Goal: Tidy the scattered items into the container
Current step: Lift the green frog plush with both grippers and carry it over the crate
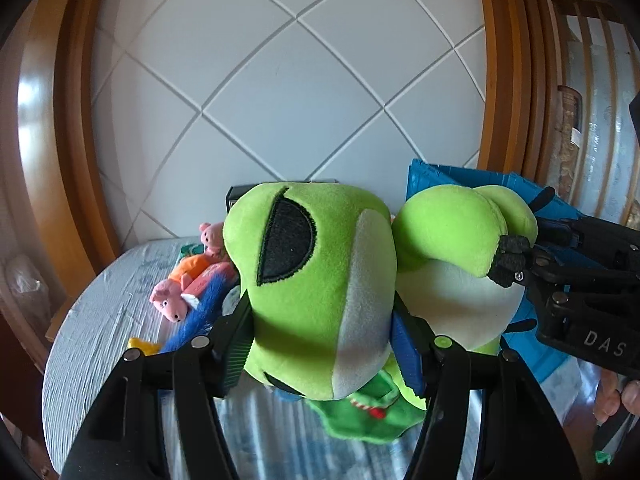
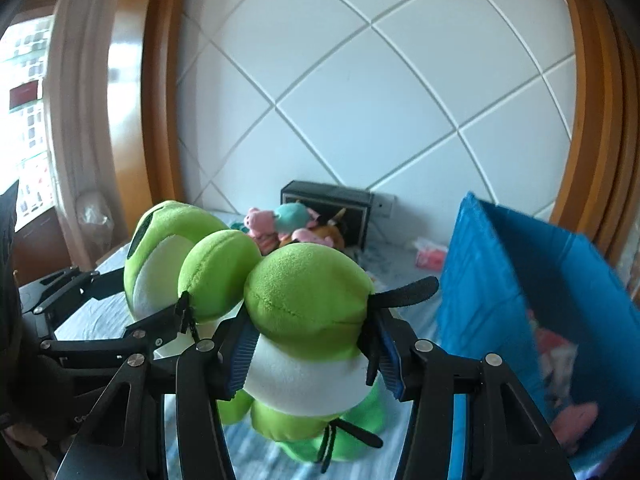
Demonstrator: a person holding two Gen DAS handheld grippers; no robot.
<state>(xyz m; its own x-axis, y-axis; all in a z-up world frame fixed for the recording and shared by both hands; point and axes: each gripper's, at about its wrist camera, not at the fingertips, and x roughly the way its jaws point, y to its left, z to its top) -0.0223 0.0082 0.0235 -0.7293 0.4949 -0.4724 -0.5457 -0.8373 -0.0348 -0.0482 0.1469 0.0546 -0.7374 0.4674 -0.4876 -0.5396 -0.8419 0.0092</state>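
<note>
Above the bed: both grippers' jaws pinch the green frog plush, carry step; next, over the blue bin, release.

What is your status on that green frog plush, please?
Left gripper and right gripper both clamped on green frog plush, lifted. Blue bin at right, path open.

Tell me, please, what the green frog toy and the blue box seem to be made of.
Frog: soft plush fabric, matte and fuzzy; short pile and stitched seams show, and it dents where the jaws squeeze it. The black eye looks embroidered.
Box: probably thin plastic or coated board, smooth with a slight sheen; flat stiff walls with a folded corner. I cannot tell which.
</note>
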